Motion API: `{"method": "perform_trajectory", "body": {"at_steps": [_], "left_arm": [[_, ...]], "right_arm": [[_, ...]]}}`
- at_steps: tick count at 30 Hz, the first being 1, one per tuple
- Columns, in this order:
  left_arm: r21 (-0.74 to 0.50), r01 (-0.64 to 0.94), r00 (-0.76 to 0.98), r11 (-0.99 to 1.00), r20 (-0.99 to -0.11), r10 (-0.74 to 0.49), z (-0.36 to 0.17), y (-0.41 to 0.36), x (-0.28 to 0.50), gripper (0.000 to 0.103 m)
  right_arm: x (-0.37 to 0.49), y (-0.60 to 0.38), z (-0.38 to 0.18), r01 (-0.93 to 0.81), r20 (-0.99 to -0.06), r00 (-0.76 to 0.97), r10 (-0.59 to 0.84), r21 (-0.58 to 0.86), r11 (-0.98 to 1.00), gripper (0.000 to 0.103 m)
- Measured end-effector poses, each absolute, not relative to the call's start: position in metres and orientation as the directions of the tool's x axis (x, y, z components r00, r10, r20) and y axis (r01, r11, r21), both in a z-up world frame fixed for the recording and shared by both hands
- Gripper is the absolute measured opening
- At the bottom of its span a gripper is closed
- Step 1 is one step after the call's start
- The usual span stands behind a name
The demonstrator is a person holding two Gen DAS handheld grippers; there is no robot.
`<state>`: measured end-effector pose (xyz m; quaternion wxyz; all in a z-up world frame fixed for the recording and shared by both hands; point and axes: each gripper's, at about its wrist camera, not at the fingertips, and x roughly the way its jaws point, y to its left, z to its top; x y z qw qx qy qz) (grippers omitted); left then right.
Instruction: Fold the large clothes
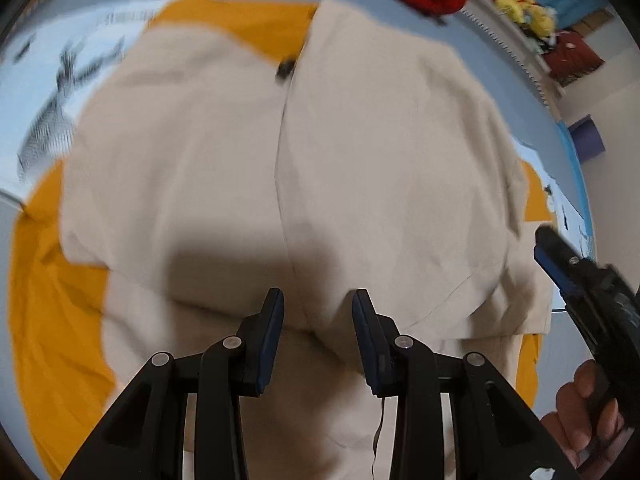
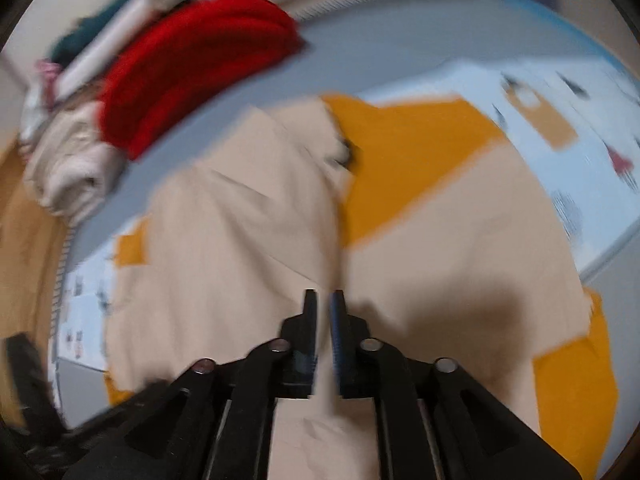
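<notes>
Left claw hangs over the near part of the beige garment, jaws moderately apart, nothing between the pads; cloth lies below them, not gripped. Right claw has jaws narrow, a slim gap showing; in its own blurred view a pale strip of beige seems to run up between the pads, but whether they pinch it I cannot tell. Seen from the left wrist, the right claw sits at the garment's right edge, a person's hand wrapped round its handle.

Beige garment: spread flat, centre seam running away from the claws, a dark button near the far end of that seam. It lies on top of an orange garment, which shows out past the beige edges on several sides.

Risks, judged:
- A deep pinch could catch the orange layer along with the beige, so both lift together.
- With the right jaws this narrow, a thin hold may slip once the cloth is drawn over, leaving a crooked fold.
- Uneven pull from the two claws would skew the fold off the seam line.

Surface: pale blue printed sheet beyond the orange garment, over a grey bed or mat; which, unclear. Beyond the beige garment's far end: red knit heaped on folded pale clothes. Yellow soft toys further back.
</notes>
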<state>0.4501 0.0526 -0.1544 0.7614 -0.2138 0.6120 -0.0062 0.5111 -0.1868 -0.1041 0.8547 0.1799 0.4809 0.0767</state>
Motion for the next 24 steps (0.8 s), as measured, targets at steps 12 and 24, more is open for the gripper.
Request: {"method": "perform_trajectory", "body": {"at_steps": [12,24], "left_arm": [[-0.303,-0.252,0.285,0.919,-0.931,-0.229,-0.134,0.061,0.445,0.032],[-0.307,-0.238,0.369,0.921,-0.906,-0.207,-0.099,0.067,0.419,0.031]], "right_arm": [[0.512,-0.16,-0.127,-0.032,-0.864,0.408,0.295,0.309,0.951,0.041],[0.494,-0.148,-0.133,-0.013,-0.899,0.359,0.249,0.262,0.965,0.041]]}}
